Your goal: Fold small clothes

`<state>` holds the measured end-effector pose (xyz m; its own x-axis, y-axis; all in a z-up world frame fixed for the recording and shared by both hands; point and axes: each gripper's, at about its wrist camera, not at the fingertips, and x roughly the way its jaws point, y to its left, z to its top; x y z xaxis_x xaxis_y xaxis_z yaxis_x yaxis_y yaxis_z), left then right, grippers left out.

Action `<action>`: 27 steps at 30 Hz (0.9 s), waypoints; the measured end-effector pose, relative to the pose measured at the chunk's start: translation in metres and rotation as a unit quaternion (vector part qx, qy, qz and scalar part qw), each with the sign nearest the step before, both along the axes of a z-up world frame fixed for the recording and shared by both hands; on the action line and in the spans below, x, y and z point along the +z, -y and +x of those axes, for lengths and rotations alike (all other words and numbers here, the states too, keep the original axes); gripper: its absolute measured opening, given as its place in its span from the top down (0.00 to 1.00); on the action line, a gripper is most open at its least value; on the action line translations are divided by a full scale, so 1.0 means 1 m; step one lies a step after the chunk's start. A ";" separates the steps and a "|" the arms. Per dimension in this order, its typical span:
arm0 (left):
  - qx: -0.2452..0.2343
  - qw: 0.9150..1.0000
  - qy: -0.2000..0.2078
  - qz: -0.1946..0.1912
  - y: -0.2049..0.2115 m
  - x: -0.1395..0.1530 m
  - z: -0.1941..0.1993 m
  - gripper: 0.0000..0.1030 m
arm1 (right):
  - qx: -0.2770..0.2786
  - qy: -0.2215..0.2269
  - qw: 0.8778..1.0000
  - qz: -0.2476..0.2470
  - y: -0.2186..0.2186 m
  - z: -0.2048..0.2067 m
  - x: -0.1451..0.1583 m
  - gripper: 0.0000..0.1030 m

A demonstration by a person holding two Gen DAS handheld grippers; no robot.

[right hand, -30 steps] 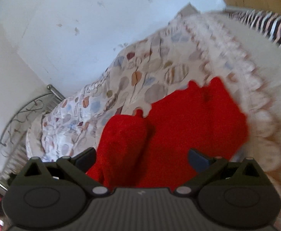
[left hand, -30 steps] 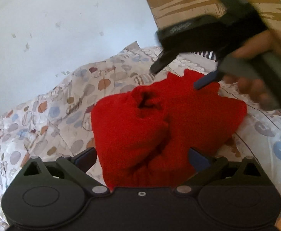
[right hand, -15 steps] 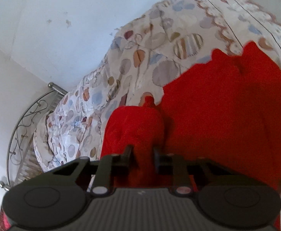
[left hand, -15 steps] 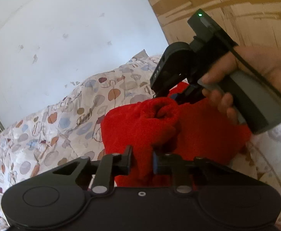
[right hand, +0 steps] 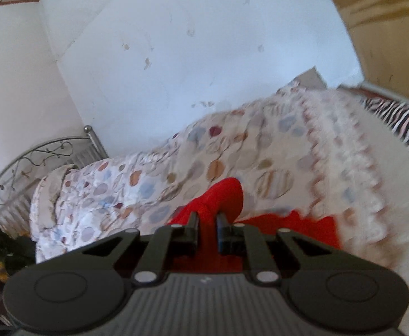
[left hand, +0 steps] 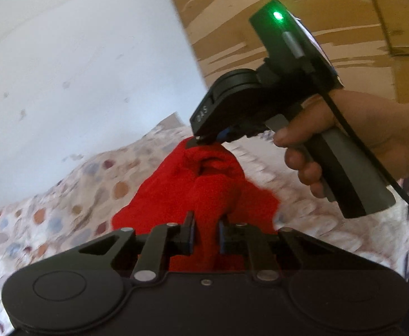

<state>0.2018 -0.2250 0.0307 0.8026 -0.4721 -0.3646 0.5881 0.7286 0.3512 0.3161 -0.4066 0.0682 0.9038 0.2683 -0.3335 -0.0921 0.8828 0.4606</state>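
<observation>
A big white wall point(right hand: 176, 56) stands at the far side of the room. A brown wooden panel point(left hand: 330, 28) fills the far right corner.

Under me is a bed point(right hand: 358, 168) with a cover full of round spots, blue and orange and brown point(left hand: 50, 212). A silver metal bed end point(right hand: 36, 156) with curly shapes is on the far left. A stripy black and white cloth point(right hand: 400, 117) lies at the far right edge of the bed.

The red cloth point(left hand: 193, 184) is soft and fuzzy. It is bunched up over the bed, near the middle, and I hold it with both of my tools. The rest of it hangs down to the bed cover point(right hand: 302, 224).

My left gripper point(left hand: 206, 233) is black. Its jaws are closing, and a thick fold of the red cloth is pinched between them already. The pads press into it on both sides.

My right gripper point(right hand: 206, 231) has its jaws closing too, with a red fold squeezed tight between them. From the left camera I can see this right tool point(left hand: 210, 140) from outside. Its tip bites the far top edge of the red bunch. My right hand point(left hand: 344, 140) wraps around its grey handle, and a little green light point(left hand: 277, 15) shines on top. A thin black cord point(left hand: 372, 162) runs down past my wrist.
</observation>
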 end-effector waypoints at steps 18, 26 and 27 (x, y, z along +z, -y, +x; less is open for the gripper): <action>-0.062 0.993 -0.097 -0.015 0.016 -0.029 0.016 0.82 | -0.092 -0.075 0.992 0.033 0.063 -0.028 -0.075 0.93; -0.069 0.988 -0.124 -0.055 0.000 -0.016 0.017 0.63 | -0.105 -0.072 0.992 0.014 0.055 -0.034 -0.066 0.46; -0.069 0.987 -0.128 -0.063 -0.003 -0.015 0.017 0.61 | -0.106 -0.071 0.992 0.011 0.055 -0.034 -0.066 0.41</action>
